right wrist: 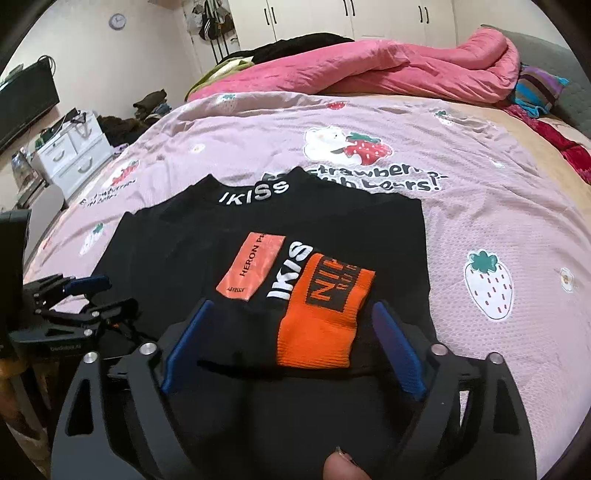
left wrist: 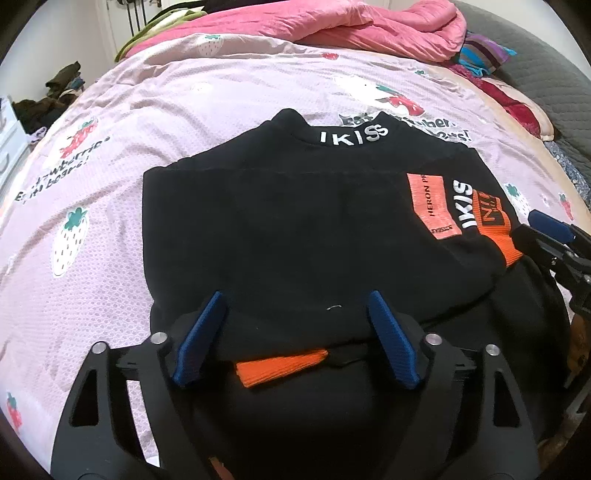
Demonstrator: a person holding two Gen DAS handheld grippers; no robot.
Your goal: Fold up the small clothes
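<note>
- Sweater (left wrist: 295, 221), black with white lettering, lies flat on the bed sheet (left wrist: 192, 110), collar at twelve o'clock and hem toward me, with both sleeves already folded across its body.
- Left gripper (left wrist: 295, 328) stands wide apart over the near hem, pads pressing nothing; an orange cuff (left wrist: 280, 363) lies between its fingers at six o'clock, tucked inward, I judge, to keep the fold narrow.
- Right gripper (right wrist: 291, 343) is likewise spread, holding nothing; the other orange cuff (right wrist: 325, 314) lies between its fingers, laid flat on the sweater so the sleeve stays inside the outline.
- Both sit at the hem, well placed, I think, to lift the bottom edge toward the collar.
- Sheet is pale pink, printed with strawberries and bears, slightly wrinkled.
- Pink quilt (right wrist: 388, 62) is heaped at twelve o'clock; white drawers (right wrist: 70, 151) and a wall clock (right wrist: 117, 21) sit at ten o'clock, wardrobe doors (right wrist: 332, 14) behind.
</note>
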